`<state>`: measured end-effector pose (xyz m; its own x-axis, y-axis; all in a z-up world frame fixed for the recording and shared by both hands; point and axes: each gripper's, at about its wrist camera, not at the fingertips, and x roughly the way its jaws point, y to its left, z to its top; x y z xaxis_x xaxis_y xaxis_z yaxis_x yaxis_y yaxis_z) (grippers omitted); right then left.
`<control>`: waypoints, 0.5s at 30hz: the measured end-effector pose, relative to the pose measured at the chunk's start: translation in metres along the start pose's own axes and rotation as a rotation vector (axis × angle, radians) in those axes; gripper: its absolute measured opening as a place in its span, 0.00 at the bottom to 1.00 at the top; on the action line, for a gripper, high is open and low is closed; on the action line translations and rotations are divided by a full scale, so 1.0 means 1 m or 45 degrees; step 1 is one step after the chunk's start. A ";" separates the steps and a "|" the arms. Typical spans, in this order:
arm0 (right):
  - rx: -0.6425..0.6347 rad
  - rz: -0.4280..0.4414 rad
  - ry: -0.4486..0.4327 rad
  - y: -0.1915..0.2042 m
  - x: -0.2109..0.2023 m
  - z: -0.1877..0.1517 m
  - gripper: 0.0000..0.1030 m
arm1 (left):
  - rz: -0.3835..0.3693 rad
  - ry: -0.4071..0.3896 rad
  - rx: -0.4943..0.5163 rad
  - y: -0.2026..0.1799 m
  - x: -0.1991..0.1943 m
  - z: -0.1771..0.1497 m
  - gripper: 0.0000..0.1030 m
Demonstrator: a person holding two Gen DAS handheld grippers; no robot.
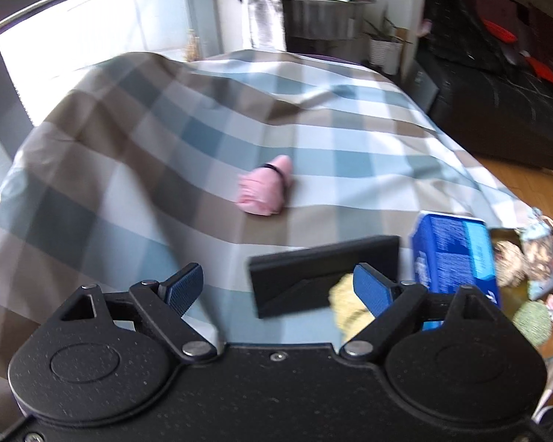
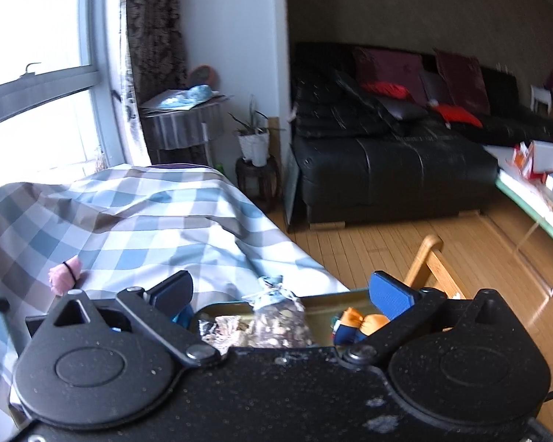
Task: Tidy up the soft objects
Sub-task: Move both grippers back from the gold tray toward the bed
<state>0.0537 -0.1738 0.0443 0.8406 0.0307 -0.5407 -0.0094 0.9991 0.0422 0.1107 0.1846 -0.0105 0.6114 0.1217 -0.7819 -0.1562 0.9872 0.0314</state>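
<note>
A pink soft bundle [image 1: 264, 189] tied with a black band lies on the checked bedspread [image 1: 166, 147]; it also shows in the right wrist view [image 2: 64, 276]. My left gripper [image 1: 278, 287] is open and empty, above the bedspread short of the bundle. A yellow soft object [image 1: 346, 307] lies by its right finger. My right gripper [image 2: 282, 291] is open and empty above a tray [image 2: 320, 304] that holds a patterned pouch [image 2: 280, 318] and an orange and blue soft item [image 2: 355, 326].
A black box [image 1: 322, 274] and a blue packet [image 1: 453, 254] sit at the bed's right edge. Beside them the tray [image 1: 505, 234] holds several soft items. A wooden chair frame [image 2: 431, 269], a black sofa [image 2: 387, 162] and a plant stand [image 2: 256, 176] are on the floor.
</note>
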 end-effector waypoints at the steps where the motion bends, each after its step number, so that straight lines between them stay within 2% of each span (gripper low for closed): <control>1: -0.020 0.006 -0.007 0.006 -0.001 -0.001 1.00 | 0.017 -0.006 -0.015 0.008 0.001 0.001 0.84; 5: -0.060 0.048 -0.012 0.030 -0.004 -0.010 1.00 | 0.061 -0.030 -0.063 0.036 0.005 0.008 0.84; 11: -0.045 0.133 0.058 0.066 -0.004 -0.037 1.00 | 0.087 -0.087 -0.123 0.065 0.016 0.018 0.85; 12: -0.060 0.139 0.068 0.074 -0.004 -0.042 1.00 | 0.090 -0.090 -0.131 0.068 0.018 0.020 0.87; 13: -0.080 0.148 0.080 0.081 -0.005 -0.046 1.00 | 0.095 -0.092 -0.139 0.070 0.021 0.022 0.95; 15: -0.125 0.180 0.110 0.097 -0.003 -0.053 1.00 | 0.111 -0.110 -0.144 0.072 0.026 0.027 0.96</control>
<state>0.0218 -0.0750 0.0053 0.7776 0.1689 -0.6056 -0.1802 0.9827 0.0426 0.1361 0.2616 -0.0117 0.6555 0.2193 -0.7227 -0.2949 0.9553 0.0224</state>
